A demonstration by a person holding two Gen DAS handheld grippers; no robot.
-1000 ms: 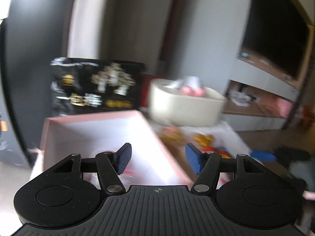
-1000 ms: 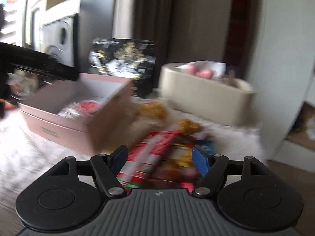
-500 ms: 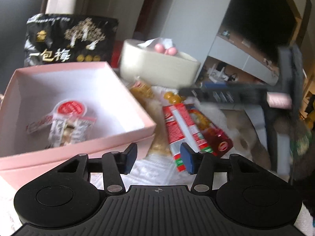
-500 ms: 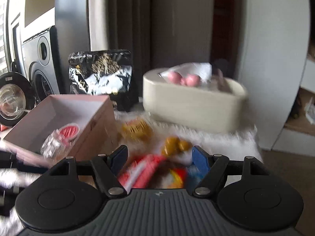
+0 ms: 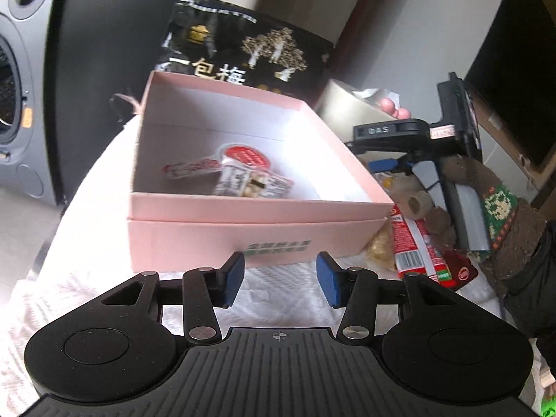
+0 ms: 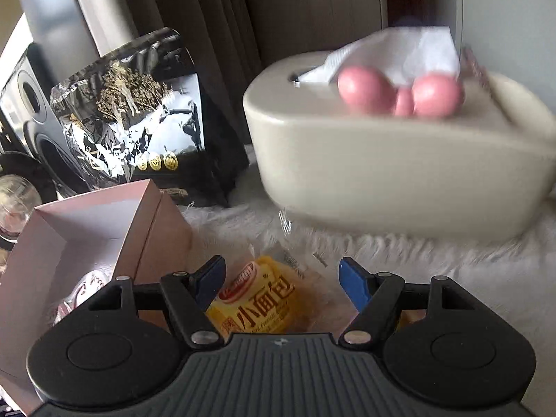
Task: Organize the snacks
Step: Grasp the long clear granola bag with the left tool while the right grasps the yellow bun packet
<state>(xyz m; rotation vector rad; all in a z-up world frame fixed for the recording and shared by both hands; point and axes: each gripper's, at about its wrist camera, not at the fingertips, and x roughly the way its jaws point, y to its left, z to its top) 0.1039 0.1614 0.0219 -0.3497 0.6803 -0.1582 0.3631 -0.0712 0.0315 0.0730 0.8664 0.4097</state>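
Indoors, a white fluffy cover (image 6: 434, 260) carries a pink box (image 5: 222, 229), a beige tissue holder (image 6: 399, 173) and a black bag (image 5: 250, 52). Since half a second ago, the right gripper (image 6: 281, 285) has swung over the yellow bread packet (image 6: 260, 302) just beside the box, jaws apart, gripping nothing. Left gripper (image 5: 279, 278) jaws are closing, empty.

left tongs (image 5: 279, 279): angled downward, blue-padded jaws closing, nothing between them
right tongs (image 6: 279, 283): angled downward, jaws apart, gripping nothing

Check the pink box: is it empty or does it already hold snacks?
Not empty. The open pink box holds two wrapped snacks on its white floor; most of that floor is bare.
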